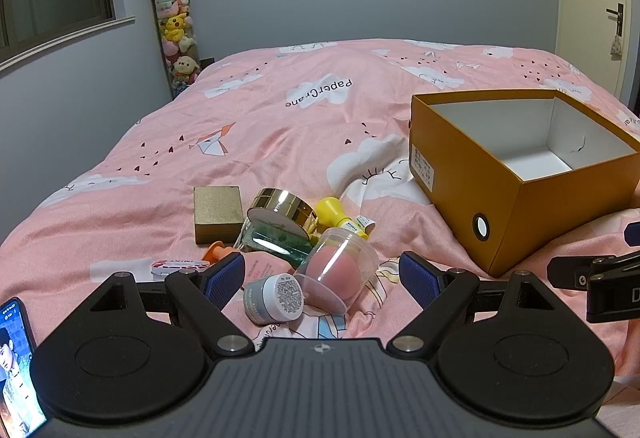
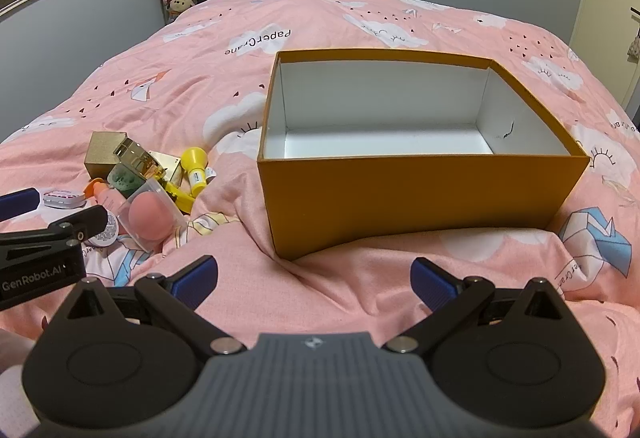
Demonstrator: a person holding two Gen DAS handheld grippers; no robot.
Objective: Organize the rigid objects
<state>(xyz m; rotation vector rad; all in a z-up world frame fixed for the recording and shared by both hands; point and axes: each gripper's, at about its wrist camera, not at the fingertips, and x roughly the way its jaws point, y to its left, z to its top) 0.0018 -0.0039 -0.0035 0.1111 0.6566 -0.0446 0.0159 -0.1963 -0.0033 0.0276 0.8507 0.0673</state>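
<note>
Both my left gripper point(image 1: 320, 274) and right gripper point(image 2: 314, 280) gape empty, orange cardboard box point(image 2: 420, 194) unfilled; next: close left on the clear plastic pink-sponge case point(image 1: 340, 270).

Left gripper point(image 1: 322, 274) is held open over a pile on the pink bed point(image 1: 280, 126): small white jar point(image 1: 274, 298), clear case with pink sponge point(image 1: 340, 270), gold compact point(image 1: 282, 208), gold box point(image 1: 218, 212). Orange box point(image 1: 520, 174) is seen empty at right.
</note>
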